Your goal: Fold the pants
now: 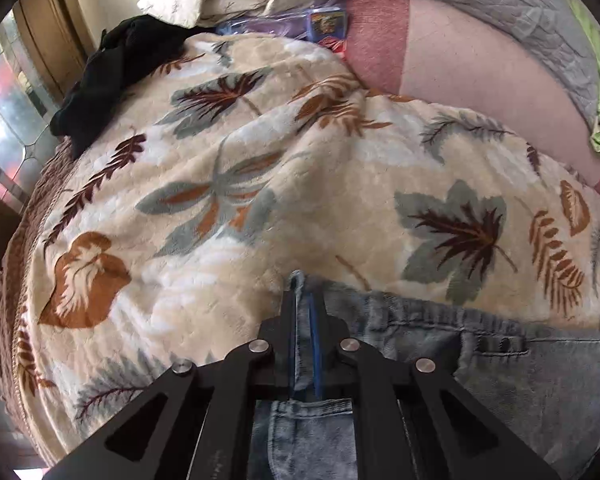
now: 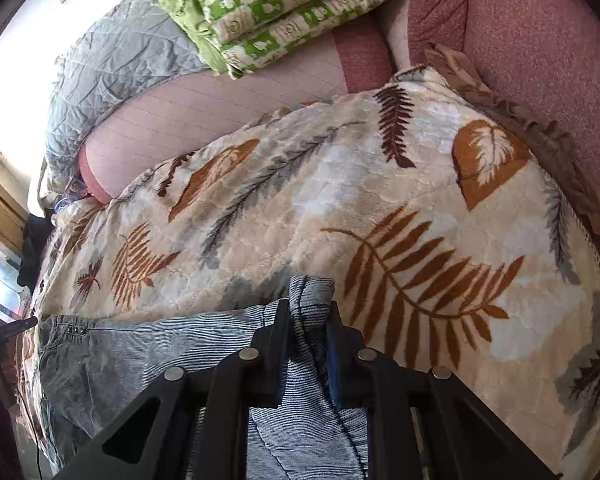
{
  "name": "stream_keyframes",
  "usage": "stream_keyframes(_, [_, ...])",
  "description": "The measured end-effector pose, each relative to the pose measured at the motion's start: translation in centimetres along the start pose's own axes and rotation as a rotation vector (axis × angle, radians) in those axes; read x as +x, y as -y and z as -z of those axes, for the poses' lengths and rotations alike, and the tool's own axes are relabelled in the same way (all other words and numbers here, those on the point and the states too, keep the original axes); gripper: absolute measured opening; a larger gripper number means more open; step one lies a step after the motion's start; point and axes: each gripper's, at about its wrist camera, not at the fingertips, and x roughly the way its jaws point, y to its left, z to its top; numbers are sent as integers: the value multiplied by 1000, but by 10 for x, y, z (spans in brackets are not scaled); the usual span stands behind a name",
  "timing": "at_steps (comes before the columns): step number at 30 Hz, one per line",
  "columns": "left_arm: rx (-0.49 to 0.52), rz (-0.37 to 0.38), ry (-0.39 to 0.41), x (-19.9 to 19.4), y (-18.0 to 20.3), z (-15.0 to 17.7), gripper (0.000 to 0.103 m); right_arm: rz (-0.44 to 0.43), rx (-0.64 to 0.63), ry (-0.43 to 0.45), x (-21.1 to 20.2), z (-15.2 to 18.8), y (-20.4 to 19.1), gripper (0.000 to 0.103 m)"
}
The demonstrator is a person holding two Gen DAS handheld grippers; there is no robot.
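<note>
Left wrist view: left tongs [image 1: 305, 300] clamp the jeans [image 1: 520, 380] waistband, right tongs [image 2: 309, 312] pinch their far edge [image 2: 312, 292], likely so both lift together for folding over the bed's blanket [image 1: 260, 180].

Faded blue denim pants [image 1: 540, 380] look coarse and ribbed; the cream leaf-print fleece blanket [image 1: 300, 184] is plush; matt black grippers (shiny metal rivets) [image 2: 308, 316].
</note>
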Motion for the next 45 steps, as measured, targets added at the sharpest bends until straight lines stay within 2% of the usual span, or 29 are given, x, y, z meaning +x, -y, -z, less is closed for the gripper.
stream_keyframes(1, [6, 9, -3, 1, 3, -2, 12, 2, 8, -7, 4, 1, 1, 16])
stream_keyframes(3, [3, -11, -27, 6, 8, -3, 38, 12, 10, -9, 5, 5, 4, 16])
stream_keyframes(6, [1, -23, -44, 14, 10, -4, 38, 24, 15, 5, 8, 8, 9, 16])
stream_keyframes(9, [-13, 16, -55, 18, 9, -4, 38, 22, 17, 9, 9, 7, 12, 16])
stream_keyframes(10, [-9, 5, -61, 21, 11, -5, 38, 22, 12, 8, 9, 7, 12, 16])
stream_keyframes(14, [12, -11, -82, 32, 17, -7, 29, 27, 4, -1, 12, 7, 10, 16])
stream_keyframes(19, [11, -51, -146, 52, 19, -5, 29, 25, 18, -14, 15, 7, 13, 16])
stream_keyframes(28, [-1, -43, -129, 45, 14, 0, 29, 31, 7, -31, 20, 10, 12, 16])
stream_keyframes(32, [-32, -53, -166, 55, 10, 4, 29, 32, 18, -47, 26, 10, 15, 16])
stream_keyframes(35, [-32, -66, -155, 59, 13, 2, 27, 44, 18, -64, 33, 12, 15, 16])
stream_keyframes(38, [-12, -61, -149, 61, 17, -3, 5, 49, 12, -71, 37, 12, 14, 16])
stream_keyframes(39, [-5, -71, -146, 62, 20, -5, 3, 48, 12, -73, 38, 11, 15, 16])
stream_keyframes(43, [-3, -74, -74, 48, 19, -2, 2, 34, 1, -60, 34, 9, 12, 16])
stream_keyframes(45, [-7, -42, -25, 30, 15, -1, 3, 22, -5, -32, 24, 5, 8, 16])
